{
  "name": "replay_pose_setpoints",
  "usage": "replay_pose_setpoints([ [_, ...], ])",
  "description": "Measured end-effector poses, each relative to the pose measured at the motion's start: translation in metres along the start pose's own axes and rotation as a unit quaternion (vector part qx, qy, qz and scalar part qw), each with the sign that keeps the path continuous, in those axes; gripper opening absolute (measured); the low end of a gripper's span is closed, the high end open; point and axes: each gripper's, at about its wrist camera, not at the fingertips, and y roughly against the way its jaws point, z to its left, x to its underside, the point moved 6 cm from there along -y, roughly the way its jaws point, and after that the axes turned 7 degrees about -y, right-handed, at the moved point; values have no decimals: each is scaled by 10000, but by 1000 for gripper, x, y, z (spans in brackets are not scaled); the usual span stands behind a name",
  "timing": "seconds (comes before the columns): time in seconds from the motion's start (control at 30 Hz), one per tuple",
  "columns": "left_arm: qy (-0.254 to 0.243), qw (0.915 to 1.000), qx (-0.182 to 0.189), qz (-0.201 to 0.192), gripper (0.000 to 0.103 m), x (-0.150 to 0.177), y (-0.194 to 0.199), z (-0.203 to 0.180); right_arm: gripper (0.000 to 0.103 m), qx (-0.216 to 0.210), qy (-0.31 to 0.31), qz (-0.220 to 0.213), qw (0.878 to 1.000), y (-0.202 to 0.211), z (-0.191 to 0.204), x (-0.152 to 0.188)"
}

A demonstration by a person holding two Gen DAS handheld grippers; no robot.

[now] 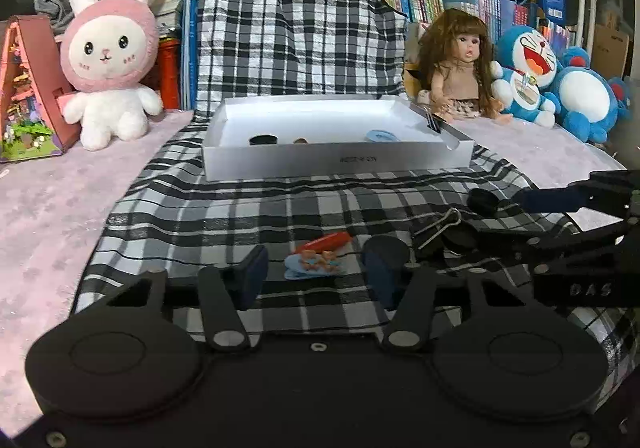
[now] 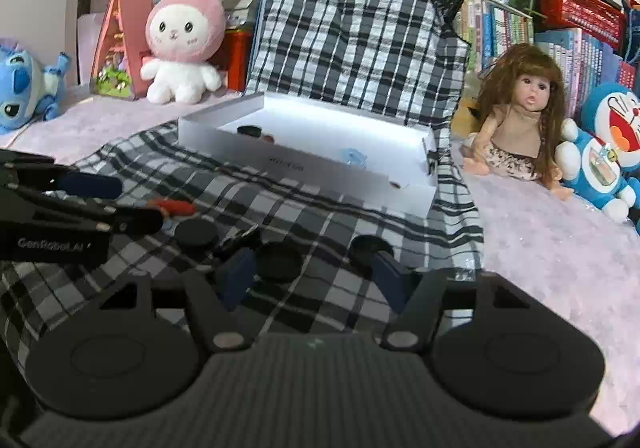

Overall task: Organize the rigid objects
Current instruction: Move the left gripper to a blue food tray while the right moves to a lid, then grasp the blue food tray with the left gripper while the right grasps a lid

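On the checked cloth in front of the white box (image 1: 336, 163), I have both tongs low over the loose bits. My left tongs (image 1: 316, 268) stand partly open around the blue clip (image 1: 316, 266), pads not yet touching it. My right tongs (image 2: 310, 274) gape wider about a black disc (image 2: 279, 260), gripping nothing. I judge this the pick-up step: next I must close squarely on each piece, lift, and carry it into the box.
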Motion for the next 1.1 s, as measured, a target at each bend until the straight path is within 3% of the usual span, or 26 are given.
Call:
replay_pose_setpoints([
  [0.13, -123, 9999, -42, 43, 48, 1, -6, -5, 65, -1, 35, 120, 9999, -6, 4, 3],
  [0.3, -278, 9991, -325, 18, 49, 2, -11, -6, 62, -37, -10, 180, 9998, -11, 6, 3],
  [0.57, -203, 9992, -325, 134, 47, 3, -19, -3, 57, -46, -51, 212, 9998, -17, 9, 1],
  [0.73, -194, 9994, -240, 149, 35, 3, -21, -5, 51, -50, -125, 231, 9996, -22, 10, 0],
  [0.93, -229, 9994, -228, 160, 35, 3, -20, -8, 36, -84, -135, 239, 9996, -21, 14, 0],
  [1.1, -190, 9995, -216, 145, 35, 1, -13, -4, 36, -112, -182, 214, 9995, -16, 12, -3],
])
